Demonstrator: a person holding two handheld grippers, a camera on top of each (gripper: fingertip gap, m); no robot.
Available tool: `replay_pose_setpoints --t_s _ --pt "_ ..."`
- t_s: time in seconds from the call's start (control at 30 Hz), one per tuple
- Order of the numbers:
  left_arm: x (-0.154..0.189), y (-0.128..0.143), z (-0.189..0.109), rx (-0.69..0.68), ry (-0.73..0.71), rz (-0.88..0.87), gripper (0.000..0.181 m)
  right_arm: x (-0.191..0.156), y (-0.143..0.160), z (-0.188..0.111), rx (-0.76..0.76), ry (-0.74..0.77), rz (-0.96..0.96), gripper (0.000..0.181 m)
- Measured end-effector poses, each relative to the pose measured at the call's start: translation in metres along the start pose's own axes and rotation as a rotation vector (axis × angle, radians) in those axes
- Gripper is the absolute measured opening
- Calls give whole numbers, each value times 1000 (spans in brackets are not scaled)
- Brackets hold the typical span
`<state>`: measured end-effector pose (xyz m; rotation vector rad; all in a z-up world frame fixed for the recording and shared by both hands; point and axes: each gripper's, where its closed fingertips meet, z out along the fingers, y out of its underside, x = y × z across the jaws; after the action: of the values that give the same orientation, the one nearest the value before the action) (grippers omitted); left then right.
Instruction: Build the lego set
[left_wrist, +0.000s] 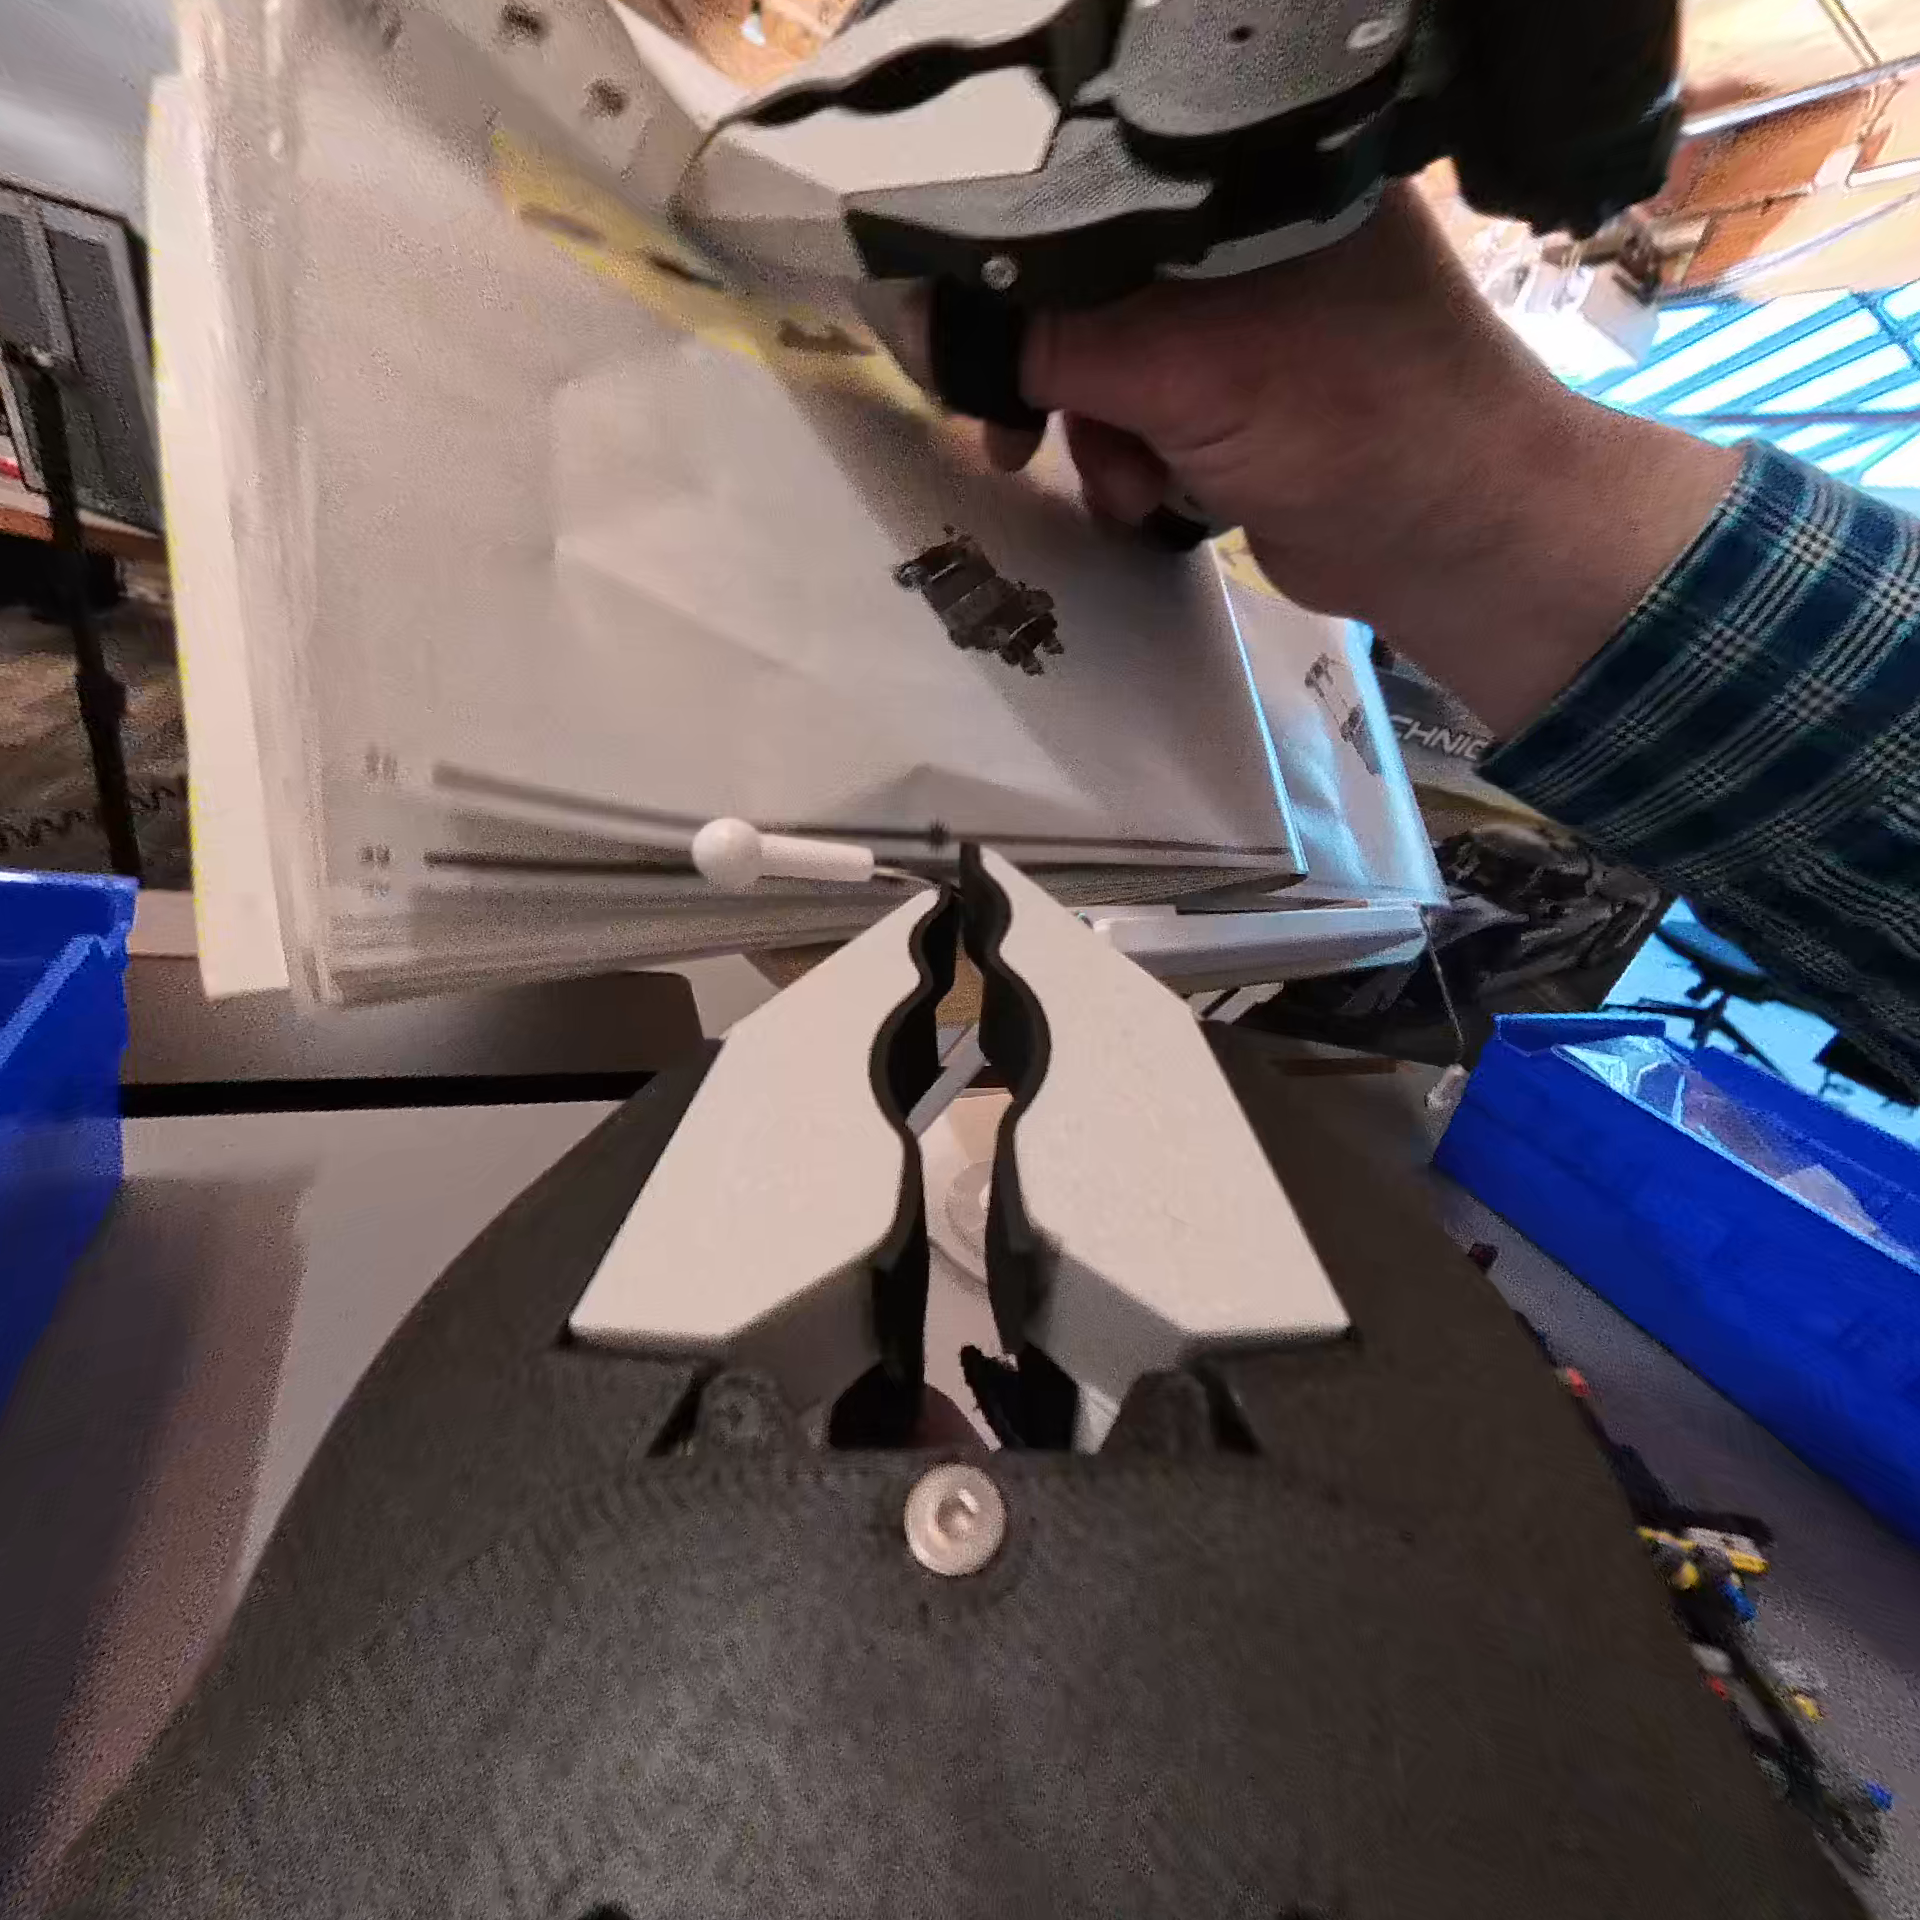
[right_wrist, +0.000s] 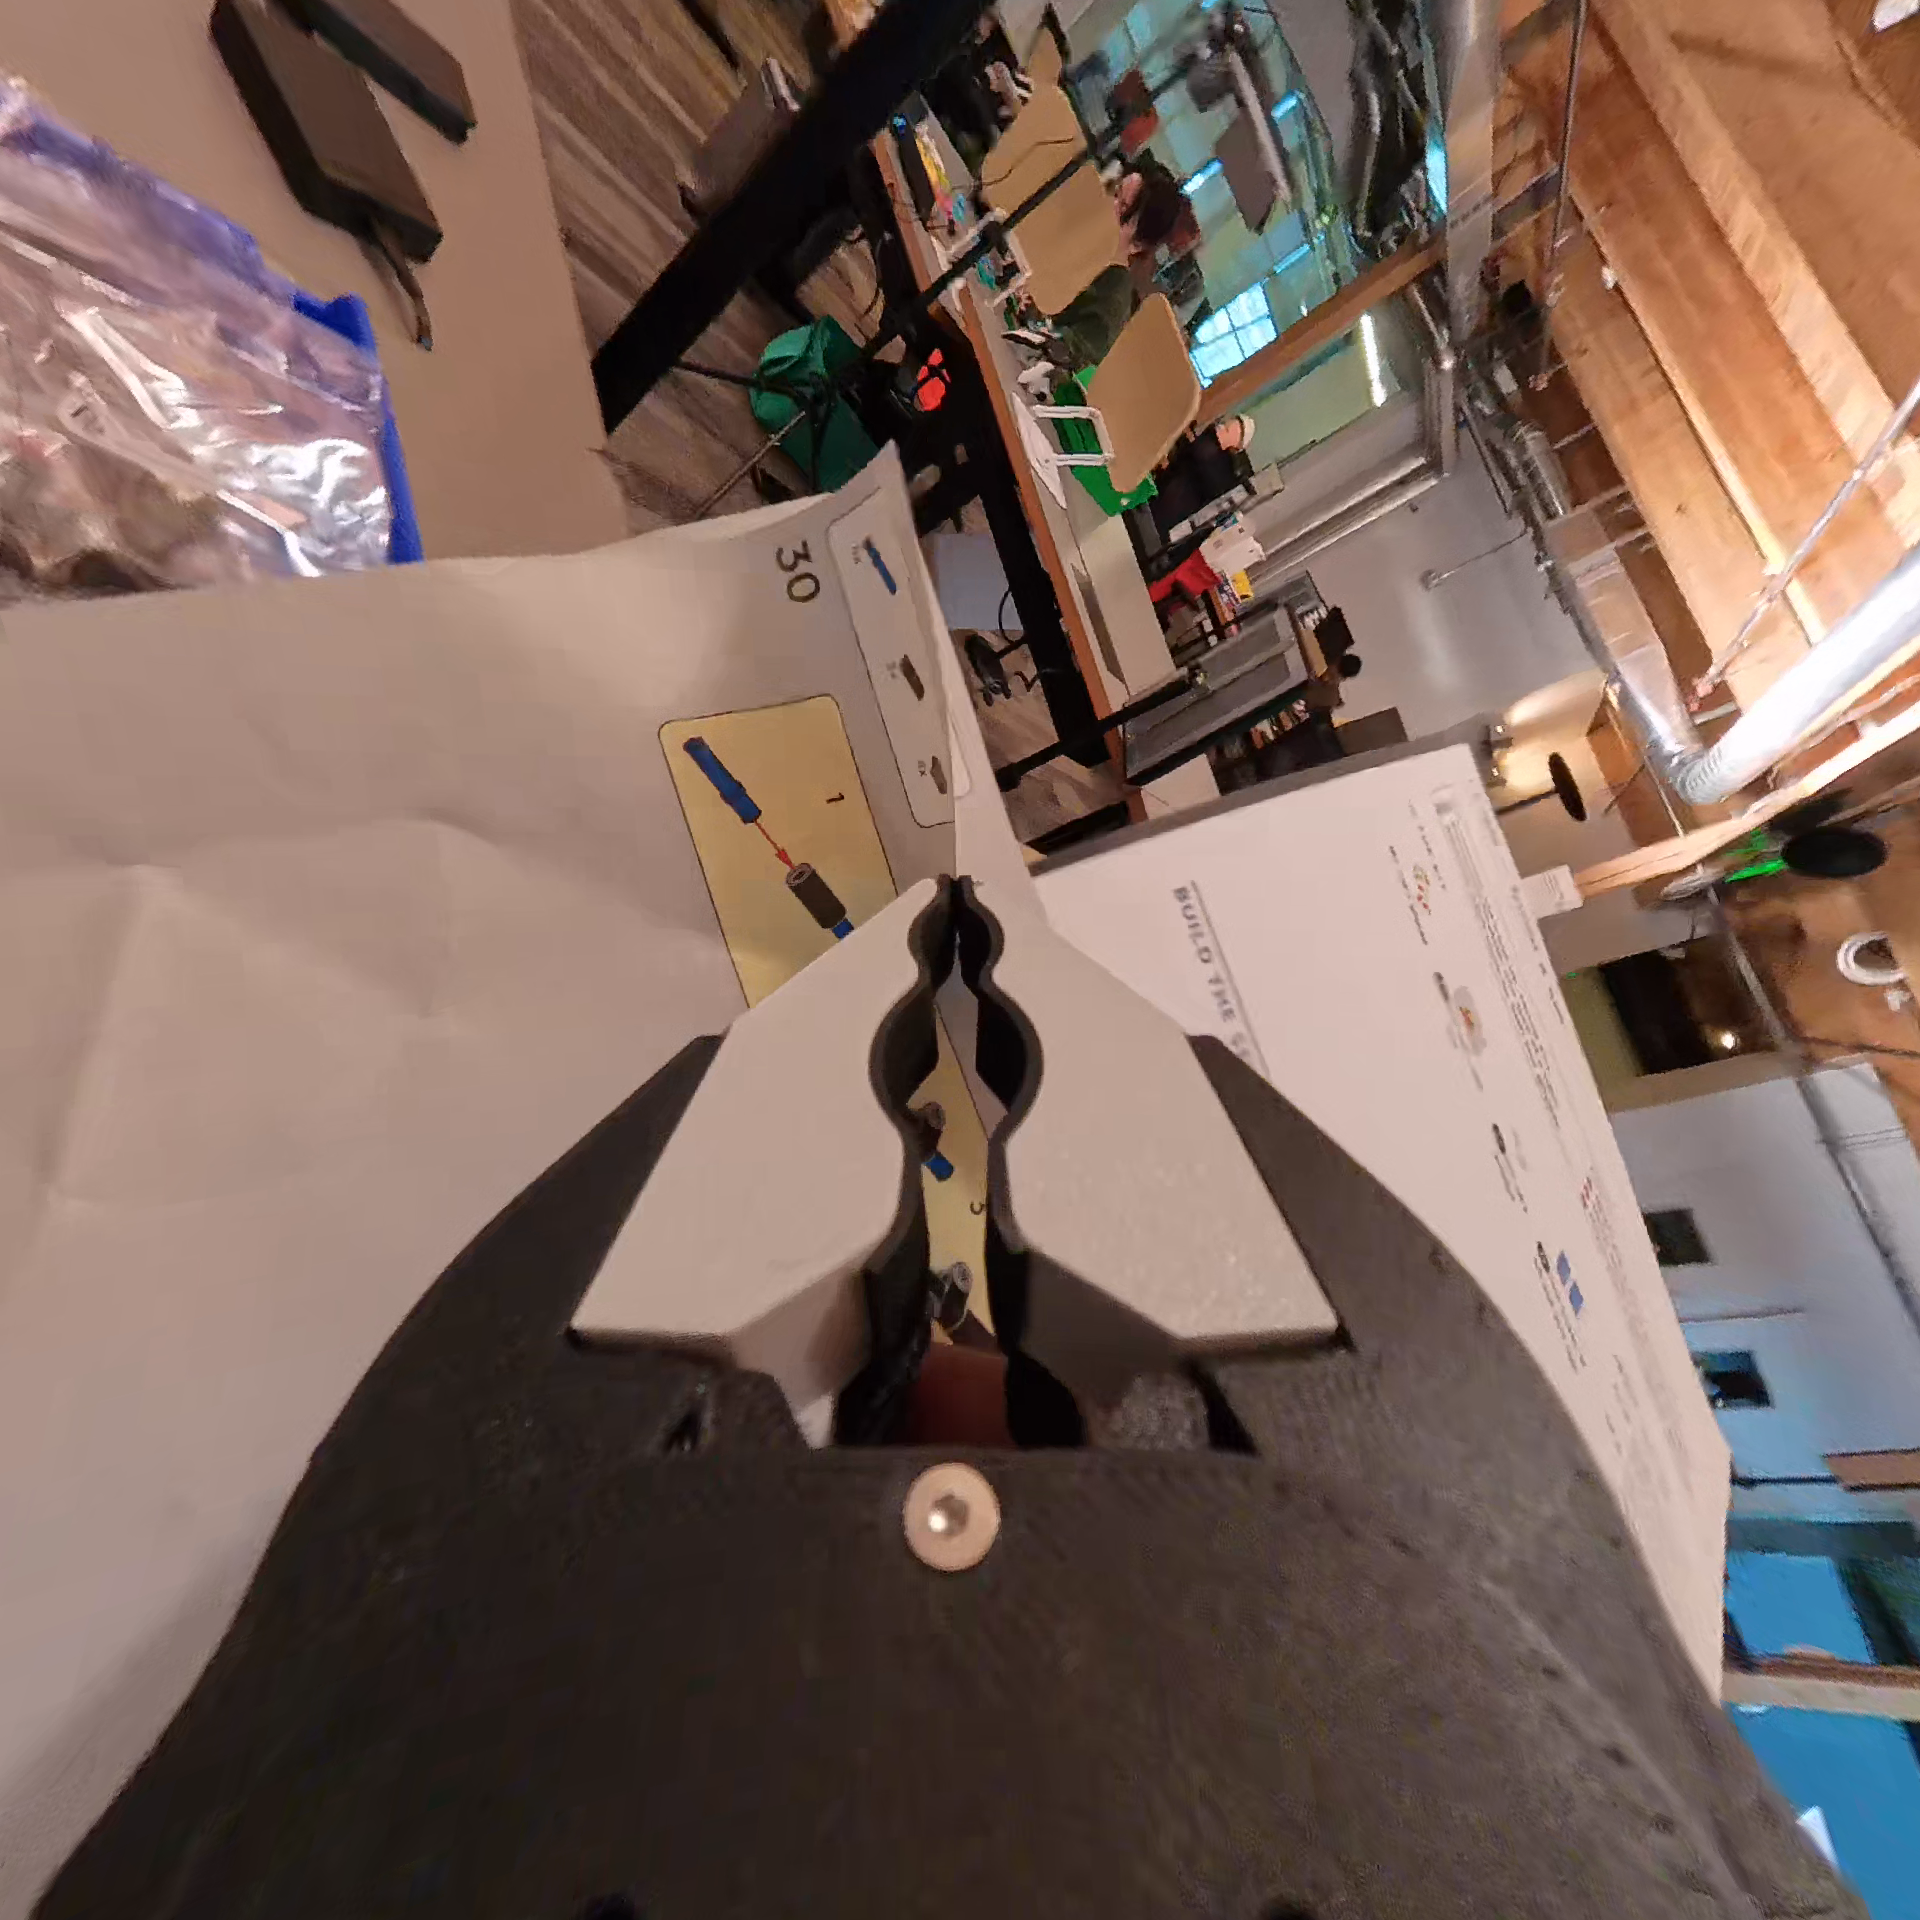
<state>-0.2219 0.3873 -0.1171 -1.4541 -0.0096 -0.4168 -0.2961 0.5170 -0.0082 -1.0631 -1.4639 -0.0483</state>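
Observation:
The instruction booklet (left_wrist: 644, 582) stands open on a clear stand (left_wrist: 1340, 914). My left gripper (left_wrist: 961, 873) is shut at the booklet's bottom edge, its tips closed on the thin wire of the white-knobbed page holder (left_wrist: 732, 852). My right gripper (right_wrist: 961, 883) is shut on the edge of a booklet page (right_wrist: 343, 790) that shows a yellow step box. In the left wrist view the right gripper (left_wrist: 717, 156) is above, held by a hand (left_wrist: 1299, 416), and lifts that page. A part-built lego strip (left_wrist: 1745, 1662) lies on the table at right.
Blue bins stand at the left (left_wrist: 52, 1091) and at the right (left_wrist: 1683, 1205), the right one holding plastic bags (right_wrist: 156, 343). A white printed board (right_wrist: 1403, 1091) stands behind the booklet. The set's dark box (left_wrist: 1455, 738) leans behind the stand. Spacing between my two grippers at the tips: around 20 cm.

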Motion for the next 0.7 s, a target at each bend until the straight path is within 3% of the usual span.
replay_pose_setpoints --t_s 0.27,0.43,0.57,0.63,0.7 --pt "-4 -2 10 -114 0 156 0 -16 -4 -1 24 -34 6 0" --pt "-9 -1 26 -266 83 82 1 -12 -10 -8 60 -69 78 0" --pt "-6 -5 26 -294 70 127 5 7 -22 -29 136 -101 184 10" --pt "-4 -7 21 -265 67 160 24 21 -27 -47 167 -102 222 16" --pt "-9 -17 11 -207 32 160 22 34 -31 -67 199 -113 255 20"
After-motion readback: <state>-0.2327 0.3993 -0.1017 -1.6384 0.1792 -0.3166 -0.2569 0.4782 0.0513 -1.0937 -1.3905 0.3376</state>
